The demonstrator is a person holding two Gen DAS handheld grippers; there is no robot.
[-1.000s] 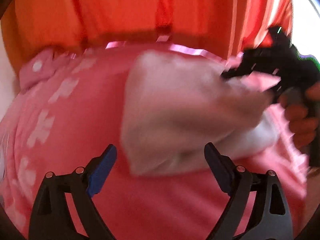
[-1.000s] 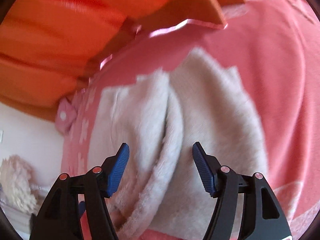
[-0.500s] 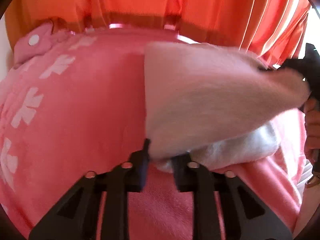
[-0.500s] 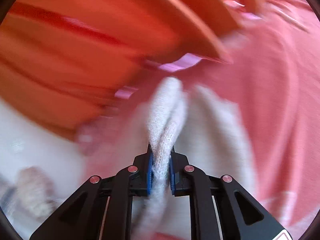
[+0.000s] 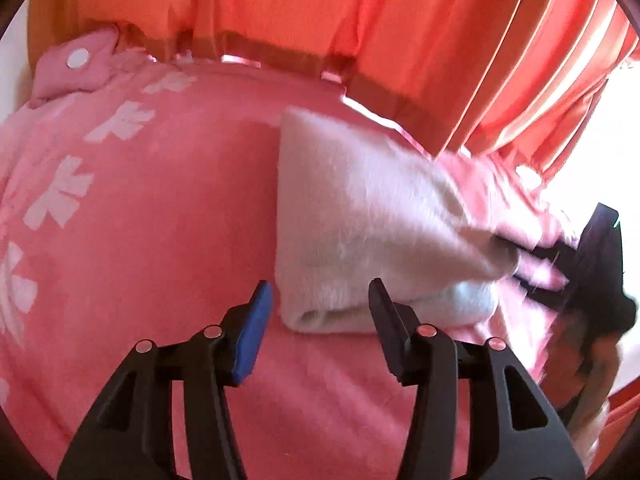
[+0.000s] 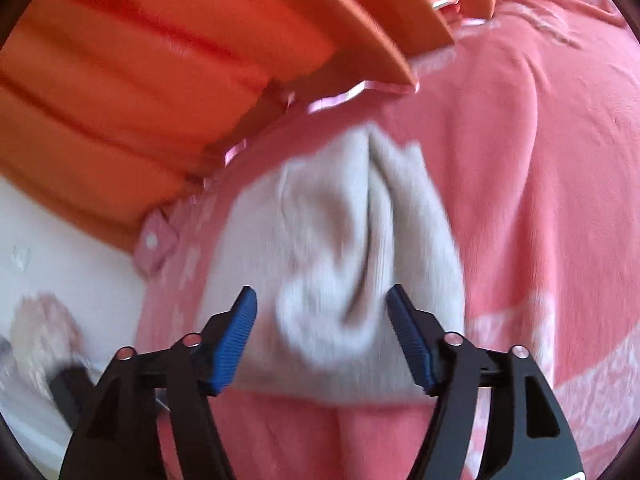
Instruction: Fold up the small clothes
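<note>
On the pink fleece blanket with its paler flower shapes, spread over a bed, lies a small cream-white fluffy garment, folded over on itself. From the left wrist view it reads as a thick, soft wedge with a rounded fold along its near edge and two layers showing at that edge. From the right wrist view, which is blurred, a deep crease runs down the middle of the garment, with cloth bunched to either side. Orange curtains hang behind the bed, and a pink spotted pillow sits at the blanket's far corner.

Half a second ago both claws were pinched on the garment's edge, the cloth lifted and stretched between them. Now the garment lies back down on the blanket, folded, and both claws are off it.

Left claw: its jaws have just been opening and stand about half apart, holding nothing. The garment's near folded edge shows between the fingertips but lies beyond them, with no pad pressing on it.

Right claw: its jaws have just been opening too and stand wider, blue pads clear on both sides. The bunched end of the garment shows between them, not gripped. In the left wrist view this claw appears at the garment's right end as a dark blur with a hand behind it.
</note>
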